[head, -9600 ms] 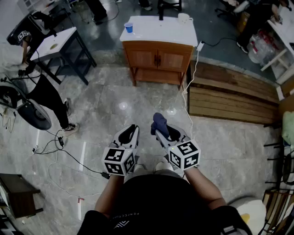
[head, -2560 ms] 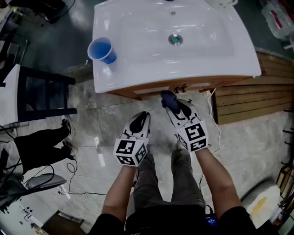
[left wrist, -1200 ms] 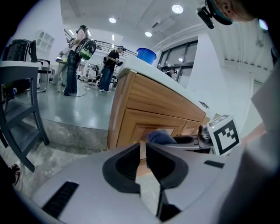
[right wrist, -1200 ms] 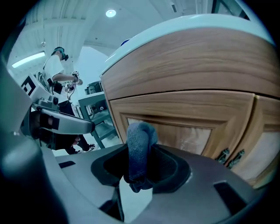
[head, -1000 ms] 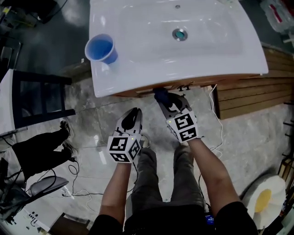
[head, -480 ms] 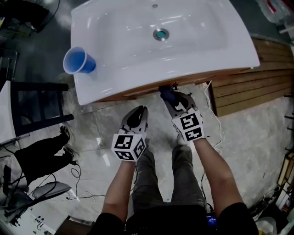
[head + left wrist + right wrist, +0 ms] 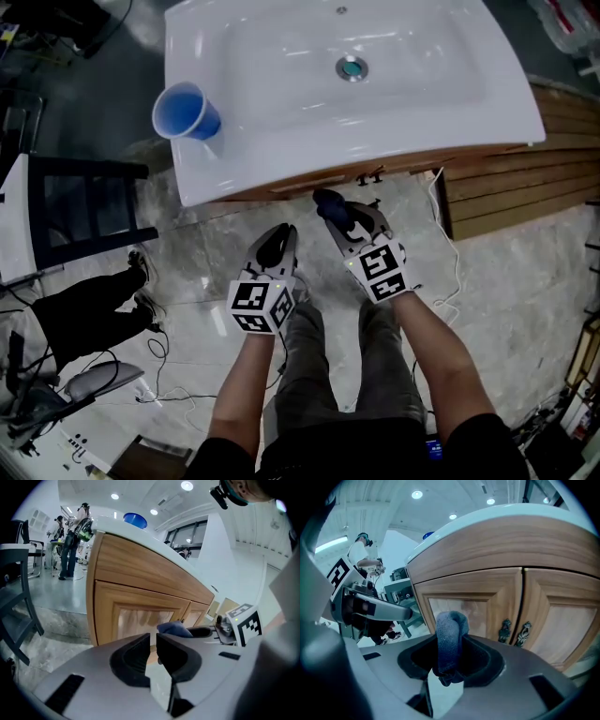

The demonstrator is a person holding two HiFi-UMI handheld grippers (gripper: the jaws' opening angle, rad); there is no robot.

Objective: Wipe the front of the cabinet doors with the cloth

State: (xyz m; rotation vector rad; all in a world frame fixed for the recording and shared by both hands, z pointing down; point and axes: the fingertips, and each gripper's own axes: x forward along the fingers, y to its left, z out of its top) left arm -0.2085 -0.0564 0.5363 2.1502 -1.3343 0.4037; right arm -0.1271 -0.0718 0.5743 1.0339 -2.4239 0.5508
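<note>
Left gripper point(image 7: 276, 238), jaws drawn all but together on nothing, hangs before the wooden cabinet doors point(image 7: 513, 597), while right gripper point(image 7: 343, 214) clamps the dark blue cloth point(image 7: 450, 639) upright between its jaws, close before the left door beside the handles point(image 7: 515, 632), apparently not touching.

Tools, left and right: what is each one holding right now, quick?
Left tool: closed, nothing in it.
Right tool: closed on the blue cloth.
</note>
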